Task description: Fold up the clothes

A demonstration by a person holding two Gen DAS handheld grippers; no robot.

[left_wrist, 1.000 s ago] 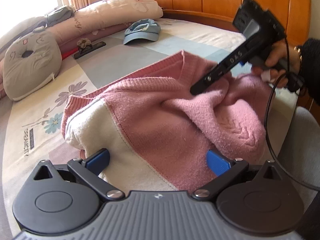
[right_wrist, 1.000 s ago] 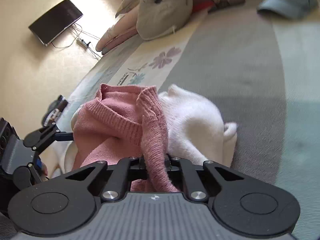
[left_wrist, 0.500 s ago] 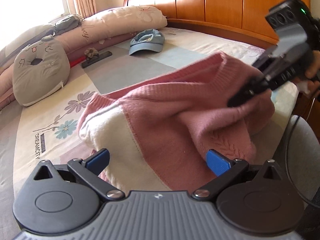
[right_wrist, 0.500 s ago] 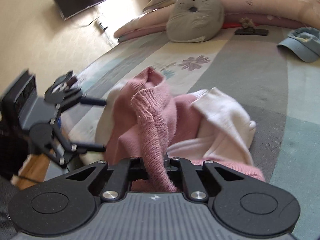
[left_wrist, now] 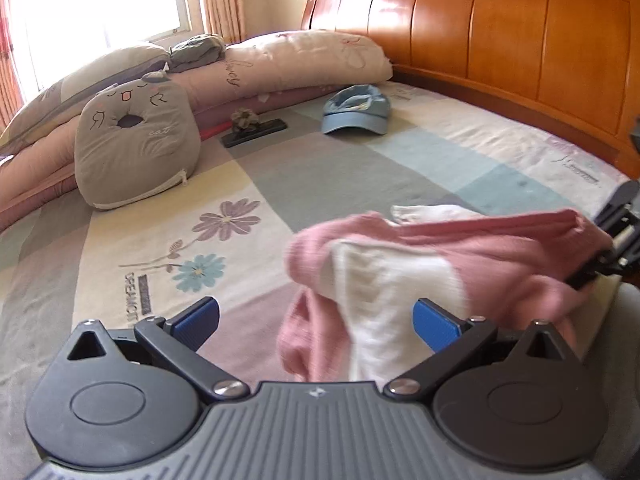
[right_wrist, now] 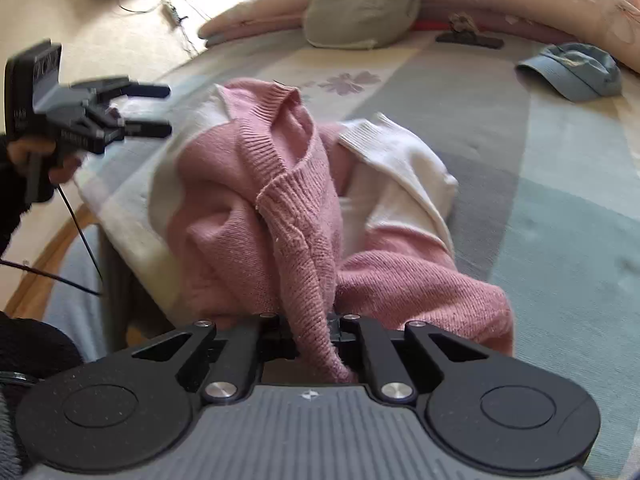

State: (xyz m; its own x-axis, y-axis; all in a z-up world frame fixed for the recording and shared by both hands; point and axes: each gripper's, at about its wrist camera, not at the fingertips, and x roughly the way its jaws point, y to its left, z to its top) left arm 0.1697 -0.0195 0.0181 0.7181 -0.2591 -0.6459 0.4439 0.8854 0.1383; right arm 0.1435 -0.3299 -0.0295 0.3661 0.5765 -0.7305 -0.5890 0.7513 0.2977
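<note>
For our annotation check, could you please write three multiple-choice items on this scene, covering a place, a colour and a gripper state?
1. Where is the cap?
A. On the bed near the pillows
B. On the floor
C. On the sweater

2. What colours is the sweater?
A. Blue and grey
B. Pink and white
C. All black

3. How is the left gripper?
A. Open, holding nothing
B. Shut on the sweater
C. Shut on the cap

Answers: 1 A, it lies on the bedsheet; 2 B, pink knit with white panels; 3 A, its fingers stand apart while the right gripper clamps the sweater.

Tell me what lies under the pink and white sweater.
The pink and white sweater rests bunched on the patchwork bedsheet, near the bed's edge. Whatever lies directly beneath its folds is covered.
</note>
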